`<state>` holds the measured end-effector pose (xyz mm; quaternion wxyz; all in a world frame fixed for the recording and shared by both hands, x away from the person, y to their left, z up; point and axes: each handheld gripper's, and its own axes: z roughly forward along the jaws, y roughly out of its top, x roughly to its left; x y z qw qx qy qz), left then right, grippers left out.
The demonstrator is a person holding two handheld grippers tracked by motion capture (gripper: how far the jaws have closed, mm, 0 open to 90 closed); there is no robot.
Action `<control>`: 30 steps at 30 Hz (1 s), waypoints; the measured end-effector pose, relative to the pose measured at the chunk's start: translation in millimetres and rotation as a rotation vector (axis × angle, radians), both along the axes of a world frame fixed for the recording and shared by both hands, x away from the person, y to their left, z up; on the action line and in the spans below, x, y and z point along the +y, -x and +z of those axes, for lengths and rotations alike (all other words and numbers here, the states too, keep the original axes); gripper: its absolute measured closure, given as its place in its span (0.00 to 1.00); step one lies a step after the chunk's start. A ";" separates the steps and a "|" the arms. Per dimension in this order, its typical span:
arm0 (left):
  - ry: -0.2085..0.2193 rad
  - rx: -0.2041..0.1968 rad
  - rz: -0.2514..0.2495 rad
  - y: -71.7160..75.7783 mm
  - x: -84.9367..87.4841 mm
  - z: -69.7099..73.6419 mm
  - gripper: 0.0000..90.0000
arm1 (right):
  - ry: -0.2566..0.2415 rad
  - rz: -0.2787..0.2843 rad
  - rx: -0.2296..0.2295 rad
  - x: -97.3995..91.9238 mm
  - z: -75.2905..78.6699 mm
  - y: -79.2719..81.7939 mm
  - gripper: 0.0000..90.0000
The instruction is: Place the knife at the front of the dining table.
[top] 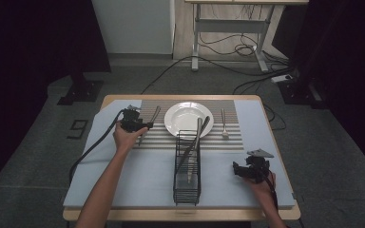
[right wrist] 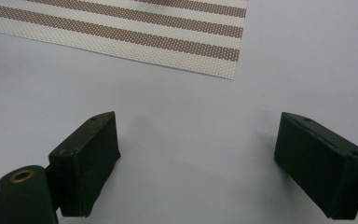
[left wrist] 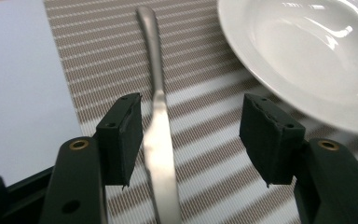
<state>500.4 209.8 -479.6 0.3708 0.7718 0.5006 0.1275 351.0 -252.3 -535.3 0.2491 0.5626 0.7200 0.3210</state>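
Left tongs point(left wrist: 191, 140) open, straddling knife point(left wrist: 161, 140) left of plate point(left wrist: 307, 56); centre blade, then close squarely. Right tongs point(right wrist: 196, 163) open, empty over surface point(right wrist: 191, 107).

Plate point(top: 188, 117) centred on placemat point(top: 233, 140); knife point(top: 153, 117) left, fork point(top: 224, 124) right, wire rack point(top: 187, 167) in front, holding utensils.

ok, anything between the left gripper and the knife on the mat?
Nothing visible. The left gripper is open with the knife already between its jaws, close beside one pad, on the mat next to the plate.
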 end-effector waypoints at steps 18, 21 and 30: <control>-0.060 0.063 0.019 24.7 10.4 -33.7 0.43 | -0.002 -0.002 0.001 0.2 0.1 0.1 0.15; -0.058 0.057 0.014 27.5 8.5 -34.1 0.43 | -0.002 -0.002 0.001 0.2 0.1 0.1 0.15; -0.025 0.049 0.001 33.8 3.1 -35.9 0.44 | -0.001 -0.002 0.001 0.2 0.1 0.1 0.15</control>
